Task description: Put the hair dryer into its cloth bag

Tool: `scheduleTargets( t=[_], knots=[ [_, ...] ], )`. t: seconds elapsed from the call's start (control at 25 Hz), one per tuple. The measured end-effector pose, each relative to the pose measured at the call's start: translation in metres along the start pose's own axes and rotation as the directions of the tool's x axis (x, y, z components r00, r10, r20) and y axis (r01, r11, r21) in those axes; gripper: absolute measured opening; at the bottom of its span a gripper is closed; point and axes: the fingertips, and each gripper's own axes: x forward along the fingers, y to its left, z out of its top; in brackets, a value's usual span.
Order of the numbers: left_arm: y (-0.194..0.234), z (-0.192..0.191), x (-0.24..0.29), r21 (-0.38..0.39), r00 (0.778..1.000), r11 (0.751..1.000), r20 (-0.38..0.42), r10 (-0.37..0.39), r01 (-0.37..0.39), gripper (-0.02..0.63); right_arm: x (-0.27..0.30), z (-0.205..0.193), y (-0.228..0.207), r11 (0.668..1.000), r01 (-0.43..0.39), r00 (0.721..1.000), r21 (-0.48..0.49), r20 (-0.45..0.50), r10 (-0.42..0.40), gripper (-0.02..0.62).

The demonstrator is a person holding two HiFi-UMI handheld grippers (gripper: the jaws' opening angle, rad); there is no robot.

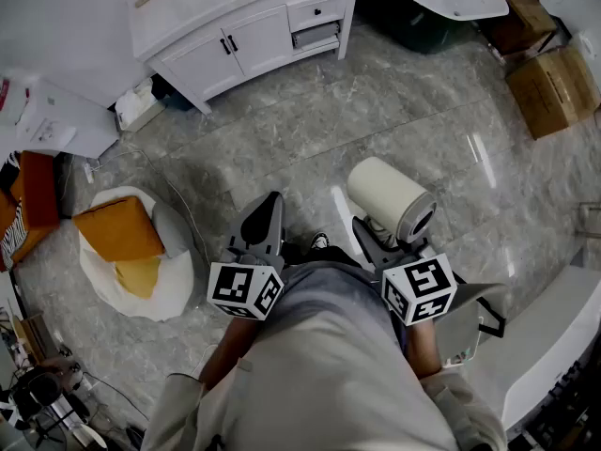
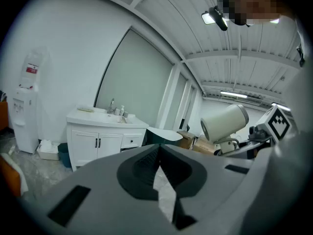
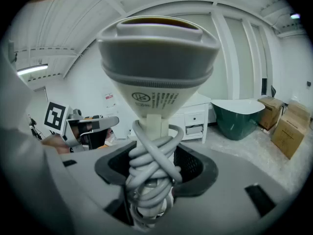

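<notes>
A cream-white hair dryer (image 1: 390, 198) stands upright in my right gripper (image 1: 373, 240), its barrel lying across the top. In the right gripper view the jaws of the right gripper (image 3: 151, 163) are shut on the handle, which has the grey cord (image 3: 152, 173) wound round it, and the wide head (image 3: 156, 58) fills the view above. My left gripper (image 1: 269, 205) is level with it on the left, shut with nothing in it (image 2: 157, 152). From the left gripper view the hair dryer (image 2: 222, 123) shows at the right. I cannot make out a cloth bag in any view.
A white vanity cabinet (image 1: 244, 26) stands ahead on the marble floor, with a green tub (image 3: 239, 114) to its right and cardboard boxes (image 1: 554, 87) beyond. An orange cushion (image 1: 117, 228) lies on a white round seat at the left. A white ledge (image 1: 554, 346) runs along the lower right.
</notes>
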Motion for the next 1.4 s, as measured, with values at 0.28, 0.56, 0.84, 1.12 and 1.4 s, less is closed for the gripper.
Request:
scheduleTargets(
  t=[0.28,0.56,0.84,1.12,1.4],
  knots=[
    [0.001,-0.005,0.000,0.014,1.000,1.000,-0.021,0.021,-0.021,0.006,0.001,-0.002,-0.001,1.000,-0.004,1.000,-0.009,-0.004,0.004,0.245],
    [0.000,-0.008,0.004,0.018,0.999,0.999,-0.036,0.029,-0.028,0.006,0.004,-0.004,-0.008,1.000,-0.021,1.000,0.023,0.002,0.020,0.247],
    [0.022,-0.002,0.021,-0.008,0.998,0.999,-0.046,0.030,-0.031,0.006,0.025,0.009,-0.020,0.998,-0.008,1.000,0.057,-0.001,0.008,0.249],
    [0.059,0.017,0.073,-0.023,0.999,1.000,-0.042,-0.003,0.002,0.006,0.071,0.038,-0.034,0.996,0.004,1.000,0.086,-0.019,-0.002,0.247],
    [0.101,0.057,0.123,-0.015,0.999,0.999,-0.032,-0.031,0.030,0.006,0.121,0.087,-0.045,0.996,0.010,1.000,0.093,-0.013,-0.008,0.247]
  ],
)
